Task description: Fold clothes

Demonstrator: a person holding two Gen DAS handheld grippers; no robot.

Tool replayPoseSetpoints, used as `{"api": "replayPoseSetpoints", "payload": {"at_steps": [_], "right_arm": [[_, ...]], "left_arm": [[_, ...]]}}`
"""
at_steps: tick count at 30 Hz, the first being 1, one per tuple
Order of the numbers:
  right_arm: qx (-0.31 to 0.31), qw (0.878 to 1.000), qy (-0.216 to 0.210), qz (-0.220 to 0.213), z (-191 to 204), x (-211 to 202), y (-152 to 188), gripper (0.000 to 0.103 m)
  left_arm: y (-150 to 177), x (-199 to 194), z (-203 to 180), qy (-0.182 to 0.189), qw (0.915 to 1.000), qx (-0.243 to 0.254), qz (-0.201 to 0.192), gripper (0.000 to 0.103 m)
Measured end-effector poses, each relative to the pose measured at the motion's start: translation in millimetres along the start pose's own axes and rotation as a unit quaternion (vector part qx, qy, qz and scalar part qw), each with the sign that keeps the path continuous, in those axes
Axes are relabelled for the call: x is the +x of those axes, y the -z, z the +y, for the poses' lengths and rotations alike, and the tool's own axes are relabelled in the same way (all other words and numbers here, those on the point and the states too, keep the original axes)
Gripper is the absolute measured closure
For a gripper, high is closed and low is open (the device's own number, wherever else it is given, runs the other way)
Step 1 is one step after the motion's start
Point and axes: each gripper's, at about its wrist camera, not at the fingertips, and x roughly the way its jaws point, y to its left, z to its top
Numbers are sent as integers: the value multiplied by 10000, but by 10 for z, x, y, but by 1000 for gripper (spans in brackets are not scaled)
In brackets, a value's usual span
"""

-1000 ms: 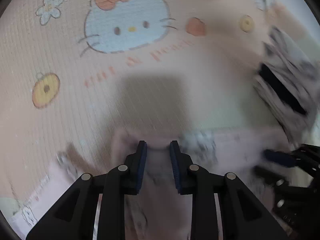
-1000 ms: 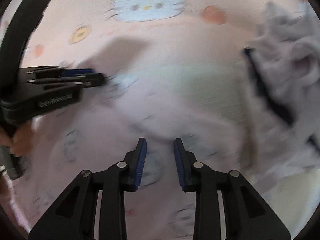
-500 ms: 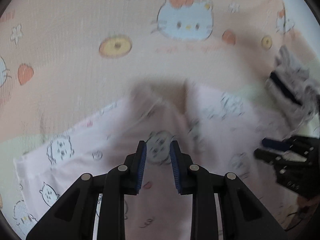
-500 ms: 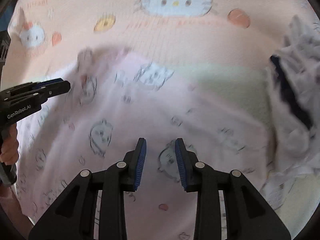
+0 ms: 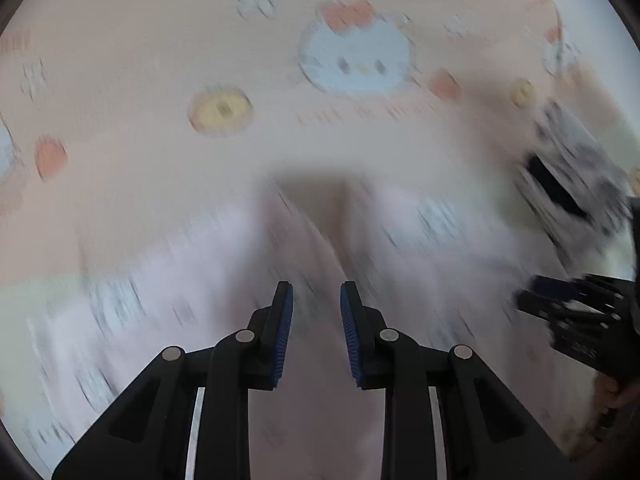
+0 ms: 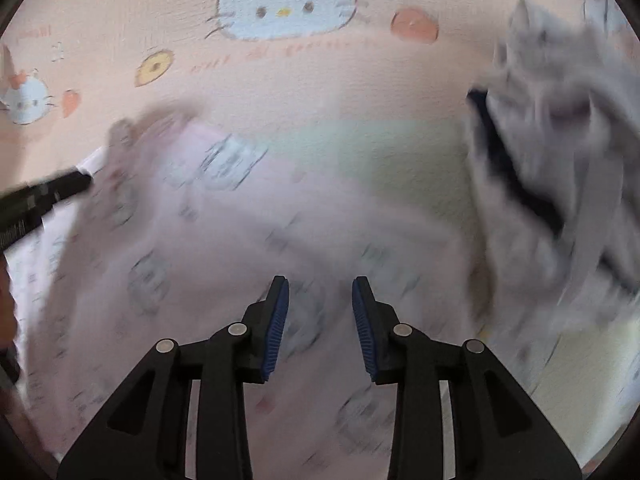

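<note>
The pink garment (image 5: 224, 264), bunched a second ago, now lies spread wide beneath both grippers. The right gripper (image 6: 320, 312) has its jaws a touch wider, with nothing pinched between them. The grey clothes (image 6: 560, 152) sit farther toward three o'clock.

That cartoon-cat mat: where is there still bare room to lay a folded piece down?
Bare mat lies beyond the pink garment, up to the printed cat face, plus a pale green patch between pink garment and grey clothes pile. Near side and right are crowded.
</note>
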Motion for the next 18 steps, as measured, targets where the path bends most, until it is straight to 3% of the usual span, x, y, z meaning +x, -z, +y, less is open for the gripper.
{"api": "replayPoseSetpoints", "payload": {"at_steps": [6,12,14,18], "right_arm": [[170,9997,-19,153,218,-266,558,71],[-51,9981,-548,261,728,-602,1234,71],[-186,9983,-392,390,883,-475,1357,71],[-706,9959,436,361,972,-505,1629,71]], "left_arm": [[682,-195,-334,308,9967,122,736,77],[1287,-610,-356,-150,9924,-253,1198,77],[1510,-723,-341,-343,9910,-324,1249,77],[1922,-811,-248,-752,9848,-548,1465,77]]}}
